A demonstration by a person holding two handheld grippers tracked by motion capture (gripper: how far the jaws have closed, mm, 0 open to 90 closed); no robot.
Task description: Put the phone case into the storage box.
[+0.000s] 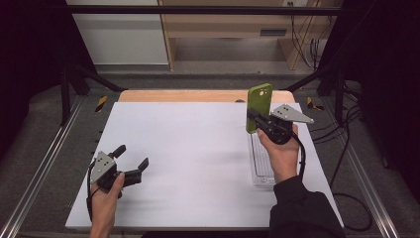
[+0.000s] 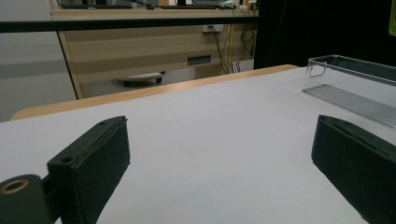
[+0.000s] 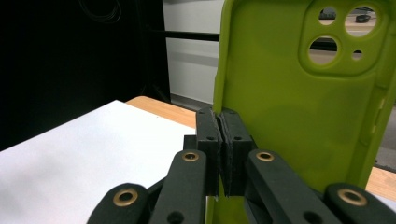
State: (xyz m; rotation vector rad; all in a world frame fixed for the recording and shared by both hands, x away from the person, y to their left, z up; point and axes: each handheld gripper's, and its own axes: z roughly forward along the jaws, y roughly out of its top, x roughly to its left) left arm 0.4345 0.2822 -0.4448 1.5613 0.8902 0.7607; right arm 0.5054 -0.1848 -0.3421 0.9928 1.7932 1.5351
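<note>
Right gripper (image 1: 253, 118): clamped on edge of green case (image 1: 259, 105), held upright above clear tray (image 1: 261, 163) at counter (image 1: 188, 148) right side. Left gripper (image 1: 131, 157): jaws apart, nothing between.

Two black claws are carried, one in each bare hand. The left claw (image 1: 131, 157) is built of matte black jaws faced with dark flat pads, brass-coloured rivets being set at the pivots; a grey three-cornered plate with small screw holes is mounted on top. The right claw (image 1: 253, 118) is topped by the same plate, and a black cable is trailed from it. A dark sleeve (image 1: 302, 210) is worn on the right arm.
</note>
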